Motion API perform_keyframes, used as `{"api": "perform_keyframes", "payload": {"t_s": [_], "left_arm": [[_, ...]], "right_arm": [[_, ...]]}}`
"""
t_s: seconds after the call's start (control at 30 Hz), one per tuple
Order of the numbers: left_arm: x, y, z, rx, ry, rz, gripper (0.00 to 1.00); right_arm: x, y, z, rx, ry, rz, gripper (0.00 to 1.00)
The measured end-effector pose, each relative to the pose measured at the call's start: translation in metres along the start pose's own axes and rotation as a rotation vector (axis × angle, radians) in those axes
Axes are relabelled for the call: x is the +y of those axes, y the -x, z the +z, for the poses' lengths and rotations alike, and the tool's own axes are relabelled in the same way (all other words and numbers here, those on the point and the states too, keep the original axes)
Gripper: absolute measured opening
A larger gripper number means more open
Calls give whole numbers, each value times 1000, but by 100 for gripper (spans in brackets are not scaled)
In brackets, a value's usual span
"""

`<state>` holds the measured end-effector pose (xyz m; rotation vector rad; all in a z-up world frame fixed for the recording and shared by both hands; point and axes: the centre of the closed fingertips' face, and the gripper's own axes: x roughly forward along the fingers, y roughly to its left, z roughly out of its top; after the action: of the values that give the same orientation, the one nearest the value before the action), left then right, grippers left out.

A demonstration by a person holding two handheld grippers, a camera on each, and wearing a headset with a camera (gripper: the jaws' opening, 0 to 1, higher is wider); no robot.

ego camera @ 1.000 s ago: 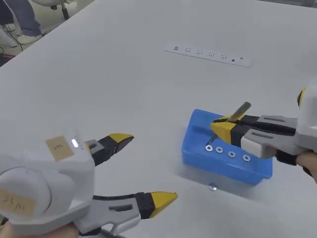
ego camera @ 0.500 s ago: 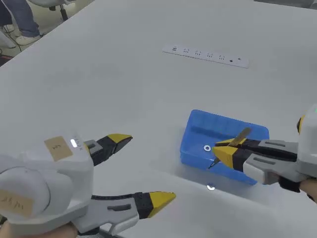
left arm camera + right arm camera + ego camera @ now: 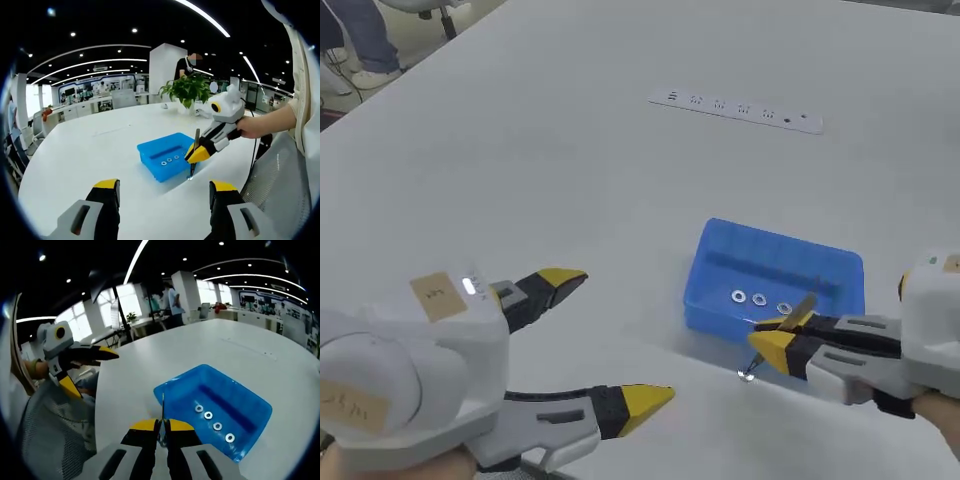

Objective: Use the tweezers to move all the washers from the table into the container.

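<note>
A blue container [image 3: 775, 262] sits on the white table with several washers [image 3: 760, 299] in a row inside; the right gripper view has the container [image 3: 240, 427] and washers [image 3: 208, 415] too. One loose washer [image 3: 747, 377] lies on the table just in front of the container. My right gripper [image 3: 767, 346] is shut on the tweezers [image 3: 803, 304], whose tips point down at that loose washer. In its own view the right gripper [image 3: 161, 427] holds the tweezers [image 3: 162, 410] at the container's near edge. My left gripper [image 3: 620, 340] hovers open with nothing in it, well left of the container.
A white power strip [image 3: 735, 110] lies at the far side of the table. The left gripper view shows the right gripper [image 3: 199, 153] beside the container [image 3: 167, 159], held by a person's hand [image 3: 250, 127]. Office desks and a plant [image 3: 187, 90] stand beyond.
My right gripper has moved with the tweezers from over the container's inside toward me and down, to the table in front of the container by the loose washer. The left gripper has stayed put.
</note>
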<state>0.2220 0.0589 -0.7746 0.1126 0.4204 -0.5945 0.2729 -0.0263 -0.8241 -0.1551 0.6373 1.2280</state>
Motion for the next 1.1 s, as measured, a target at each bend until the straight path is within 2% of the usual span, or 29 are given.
{"api": "perform_keyframes", "payload": {"t_s": [0.37,0.5,0.63,0.8,1.1], "left_arm": [[0,0,0,0,-1,3,74],[0,0,0,2,-2,2,74],[0,1,0,2,-3,2,74],[0,1,-1,4,-3,2,73],[1,1,0,3,-4,4,73]], "right_arm": [[1,-5,-4,8,7,10,4],[2,-4,-6,21,35,9,4],[4,-4,-6,42,132,-12,4],[4,-5,-6,48,137,-9,4],[12,-9,-7,64,208,17,4]]}}
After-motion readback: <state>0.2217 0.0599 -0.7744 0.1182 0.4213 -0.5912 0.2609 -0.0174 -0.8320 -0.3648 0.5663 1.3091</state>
